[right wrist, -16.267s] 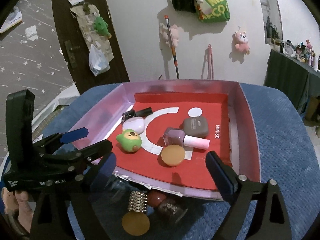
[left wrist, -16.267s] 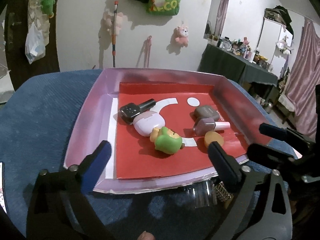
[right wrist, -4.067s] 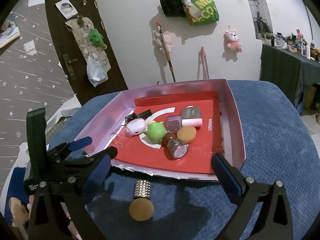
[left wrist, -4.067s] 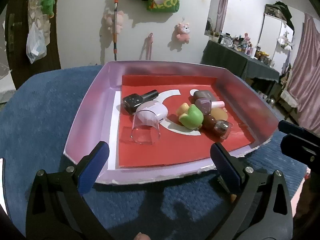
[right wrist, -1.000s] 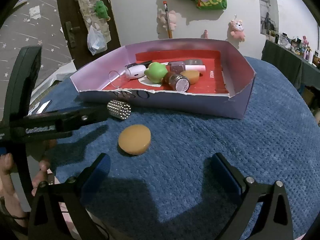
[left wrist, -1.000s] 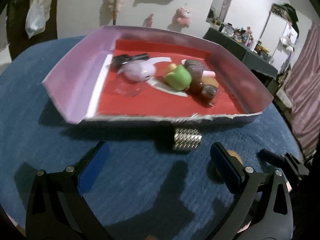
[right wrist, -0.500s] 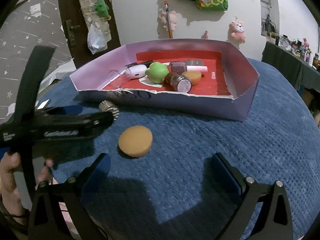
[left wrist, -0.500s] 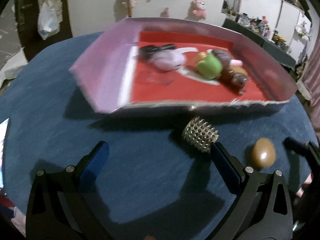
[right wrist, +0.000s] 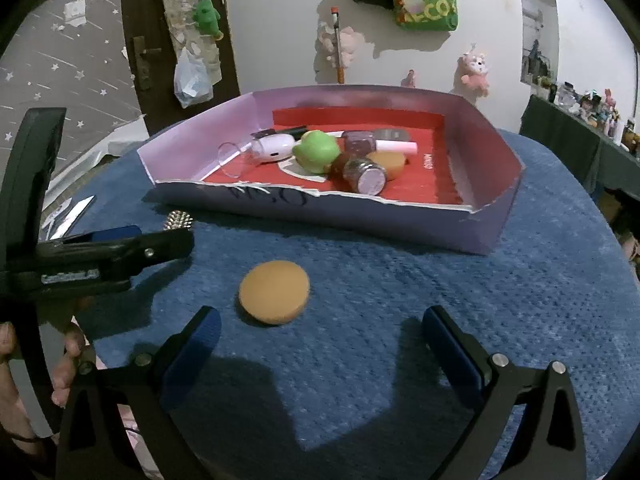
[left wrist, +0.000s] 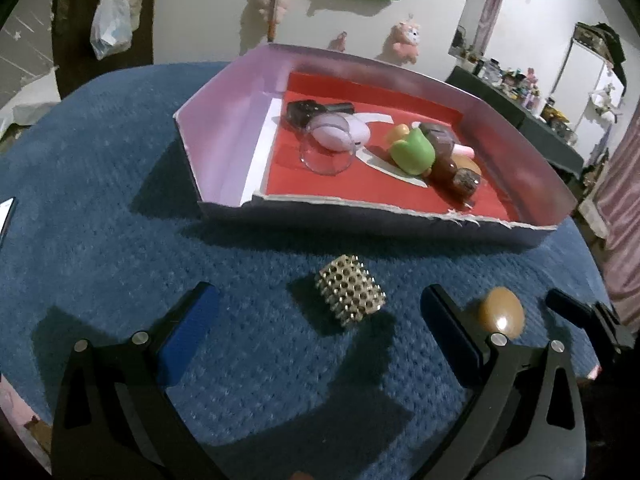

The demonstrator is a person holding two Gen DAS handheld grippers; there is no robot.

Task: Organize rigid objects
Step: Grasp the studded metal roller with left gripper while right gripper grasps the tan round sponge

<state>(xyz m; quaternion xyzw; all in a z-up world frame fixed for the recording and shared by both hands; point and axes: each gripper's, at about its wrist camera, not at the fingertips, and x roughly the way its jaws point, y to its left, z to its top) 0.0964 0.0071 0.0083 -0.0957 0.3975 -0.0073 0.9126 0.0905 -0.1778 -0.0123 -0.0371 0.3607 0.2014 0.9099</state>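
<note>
A studded silver cylinder (left wrist: pixel 350 296) lies on the blue cloth just in front of my open left gripper (left wrist: pixel 320 320), between its fingers' line and slightly ahead. A tan round disc (right wrist: pixel 274 292) lies on the cloth just ahead of my open right gripper (right wrist: pixel 320 340); the same disc (left wrist: pixel 501 317) shows right of the left gripper. Behind both stands the purple tray (left wrist: pixel 224 120) with a red floor, holding a green toy (left wrist: pixel 412 152), a clear cup (left wrist: pixel 326 152), a pale purple case (right wrist: pixel 272 148), bottles and a jar (right wrist: pixel 366 176). In the right wrist view, the left gripper (right wrist: pixel 120 248) reaches in from the left.
A blue textured cloth (right wrist: pixel 440 300) covers the round table, which drops off near both grippers. A hand (right wrist: pixel 60 356) holds the left tool. A phone edge (left wrist: pixel 6 216) lies at far left. A dark door (right wrist: pixel 176 40) and a cluttered side table (left wrist: pixel 520 100) stand beyond.
Both grippers have drawn back from the tray and dropped low toward the cloth. The left one has swung so the studded cylinder now sits centred before it; the disc is closer to the right one.
</note>
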